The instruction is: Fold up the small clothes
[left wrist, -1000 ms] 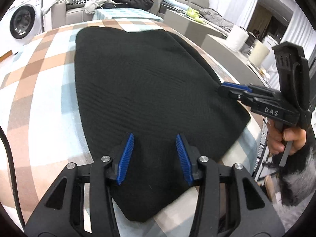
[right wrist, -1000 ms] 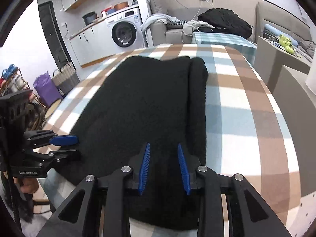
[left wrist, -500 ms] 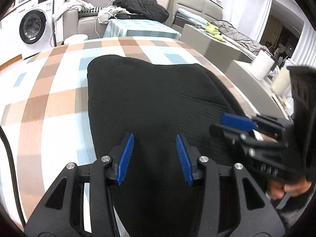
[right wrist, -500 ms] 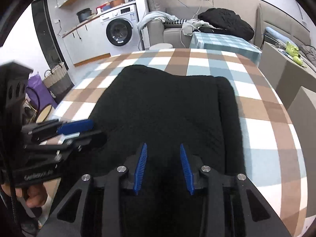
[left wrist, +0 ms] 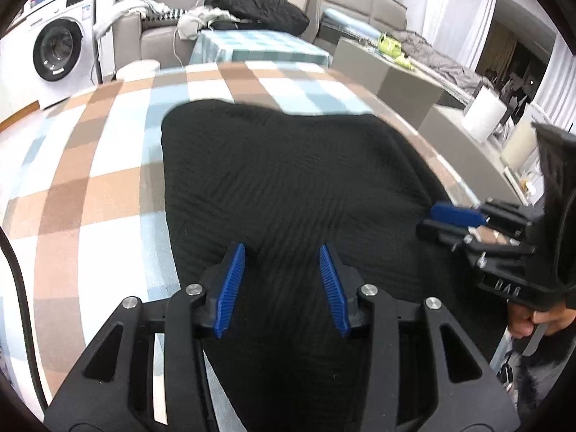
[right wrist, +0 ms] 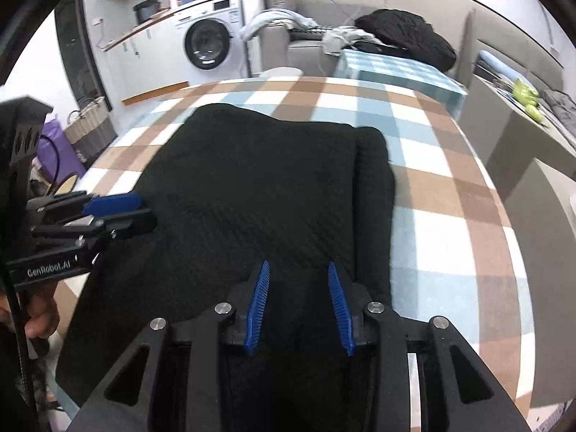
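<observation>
My right tool (right wrist: 298, 270) hangs over the near end of the black knit garment (right wrist: 252, 198), its blue pads (right wrist: 257, 306) apart with only cloth seen between them. The garment lies flat on the checked table (right wrist: 450, 198), one side folded in along its right edge. My left tool (right wrist: 118, 212) reaches in over the garment's left edge.

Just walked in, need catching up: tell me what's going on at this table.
A person is folding a black knit garment laid flat on a checked tablecloth. Each hand holds tongs: the left tongs and right tongs both hang open over the garment's near end, gripping nothing.
</observation>
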A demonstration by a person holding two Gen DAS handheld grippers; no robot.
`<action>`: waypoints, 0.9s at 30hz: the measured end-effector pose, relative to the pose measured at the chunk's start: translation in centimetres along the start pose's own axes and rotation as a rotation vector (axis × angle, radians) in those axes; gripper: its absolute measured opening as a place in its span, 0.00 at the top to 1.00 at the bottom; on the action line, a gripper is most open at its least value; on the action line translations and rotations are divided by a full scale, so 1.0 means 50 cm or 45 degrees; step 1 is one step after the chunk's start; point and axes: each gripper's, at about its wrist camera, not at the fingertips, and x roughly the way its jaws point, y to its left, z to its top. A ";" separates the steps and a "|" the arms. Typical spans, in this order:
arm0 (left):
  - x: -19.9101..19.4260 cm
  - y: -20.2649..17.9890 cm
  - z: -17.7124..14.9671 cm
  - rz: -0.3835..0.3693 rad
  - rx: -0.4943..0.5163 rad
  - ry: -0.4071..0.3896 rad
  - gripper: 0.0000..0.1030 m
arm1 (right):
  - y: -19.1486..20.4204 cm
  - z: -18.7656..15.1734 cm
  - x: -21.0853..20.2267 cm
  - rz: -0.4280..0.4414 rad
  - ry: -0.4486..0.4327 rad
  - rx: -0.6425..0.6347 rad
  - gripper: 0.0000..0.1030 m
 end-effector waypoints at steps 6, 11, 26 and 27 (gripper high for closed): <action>0.038 0.033 0.014 0.048 -0.044 0.053 0.61 | 0.015 0.027 0.059 -0.039 0.051 -0.047 0.66; 0.015 0.044 0.007 0.044 -0.063 0.027 0.61 | -0.043 0.026 0.003 0.009 -0.025 0.061 0.65; -0.042 0.027 0.002 0.016 -0.057 -0.026 0.61 | -0.099 0.070 0.002 0.259 -0.126 0.231 0.94; -0.048 0.023 0.004 0.009 -0.046 -0.039 0.61 | -0.097 0.074 -0.016 0.240 -0.153 0.218 0.94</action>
